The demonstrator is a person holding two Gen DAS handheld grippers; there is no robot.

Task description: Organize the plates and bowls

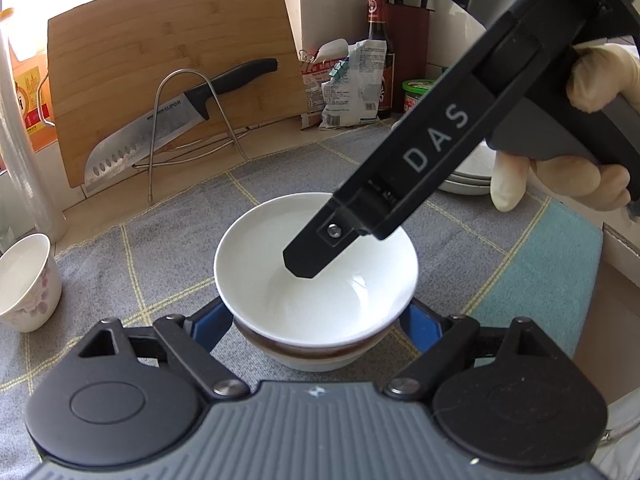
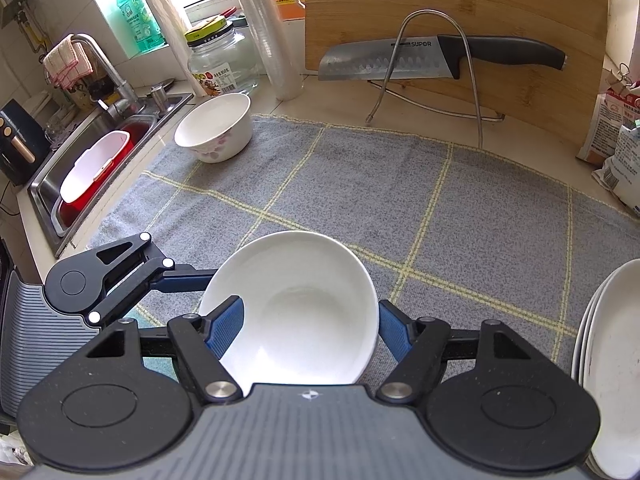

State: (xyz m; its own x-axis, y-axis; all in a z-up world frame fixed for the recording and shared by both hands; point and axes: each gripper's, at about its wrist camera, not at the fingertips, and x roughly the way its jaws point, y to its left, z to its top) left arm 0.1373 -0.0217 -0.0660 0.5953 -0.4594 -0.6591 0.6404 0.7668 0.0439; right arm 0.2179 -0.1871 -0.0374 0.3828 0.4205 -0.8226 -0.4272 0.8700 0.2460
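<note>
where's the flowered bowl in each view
Left wrist view: the white bowl with pink flower print stands at the far left edge, on the grey checked cloth's corner.
Right wrist view: the same bowl is upper left, at the cloth's far corner, near the steel sink.
Shared landmark: the black-handled kitchen knife against the bamboo cutting board.

plate stack [image 2: 608, 360] (right edge) cut off

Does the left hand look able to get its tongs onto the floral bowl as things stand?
Probably yes. The floral bowl stands alone at the edge of the cloth, with bare cloth before it. The left tongs only have to back off the stacked bowls they straddle first.
</note>
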